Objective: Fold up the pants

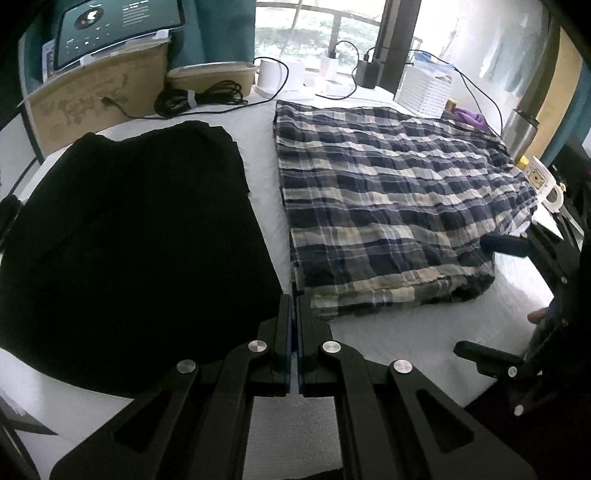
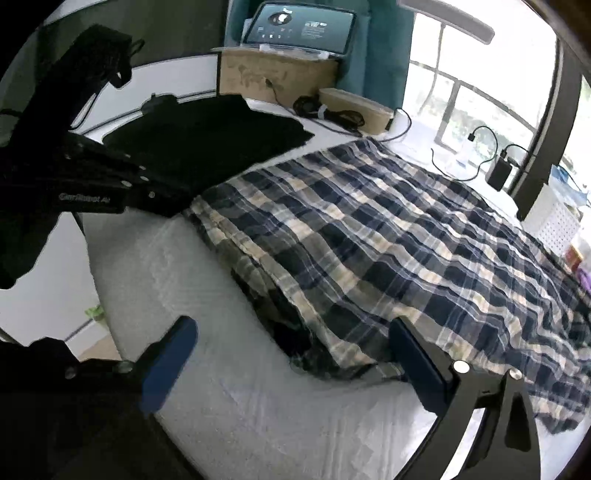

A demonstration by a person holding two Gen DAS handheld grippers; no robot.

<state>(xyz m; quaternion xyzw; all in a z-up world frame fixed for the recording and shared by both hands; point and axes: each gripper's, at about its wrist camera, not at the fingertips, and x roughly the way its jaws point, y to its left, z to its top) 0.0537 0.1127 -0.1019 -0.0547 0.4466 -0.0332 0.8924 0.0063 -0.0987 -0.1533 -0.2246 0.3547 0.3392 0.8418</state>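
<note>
Between the released right tongs (image 2: 291, 363) lies the plaid pants' (image 2: 388, 236) corner; left tongs (image 1: 294, 306) clenched empty.

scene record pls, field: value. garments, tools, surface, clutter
plaid pants: folded, lying flat on the white surface
black garment: folded, lying to the left of the plaid pants, a strip of surface between them
left tool: shut, nothing between the fingers, tips near the plaid pants' near left corner
right tool: open wide, straddling the plaid pants' near corner, pads not pressing on it
clutter at far edge: tablet on a cardboard box, coiled cable
</note>
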